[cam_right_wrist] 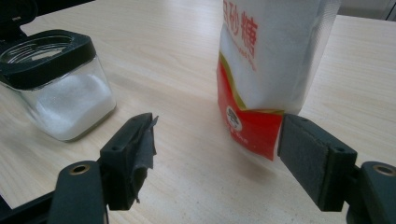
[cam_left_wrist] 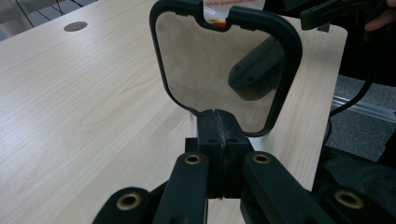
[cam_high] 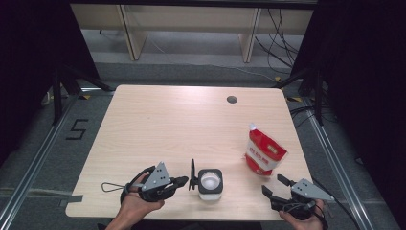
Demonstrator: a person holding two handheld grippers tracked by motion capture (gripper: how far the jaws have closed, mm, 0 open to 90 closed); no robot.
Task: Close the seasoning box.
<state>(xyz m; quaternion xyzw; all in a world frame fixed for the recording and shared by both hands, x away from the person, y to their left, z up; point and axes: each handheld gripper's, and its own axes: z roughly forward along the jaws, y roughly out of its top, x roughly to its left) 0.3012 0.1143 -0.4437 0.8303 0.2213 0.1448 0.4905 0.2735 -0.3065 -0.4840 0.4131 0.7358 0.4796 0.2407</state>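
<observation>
The sugar bag (cam_right_wrist: 261, 70) stands upright just ahead of the spread right tool (cam_right_wrist: 217, 158) — nearer it than the left tool (cam_left_wrist: 219, 140), pinching the jar's lid (cam_left_wrist: 224, 70).

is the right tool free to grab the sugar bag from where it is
Probably yes: the right tool is open and faces the sugar bag, with bare table between them. The jar sits off to the side.

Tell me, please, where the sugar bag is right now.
In the high view, the sugar bag stands on the table's right side, right of the jar, just beyond the right gripper.
</observation>
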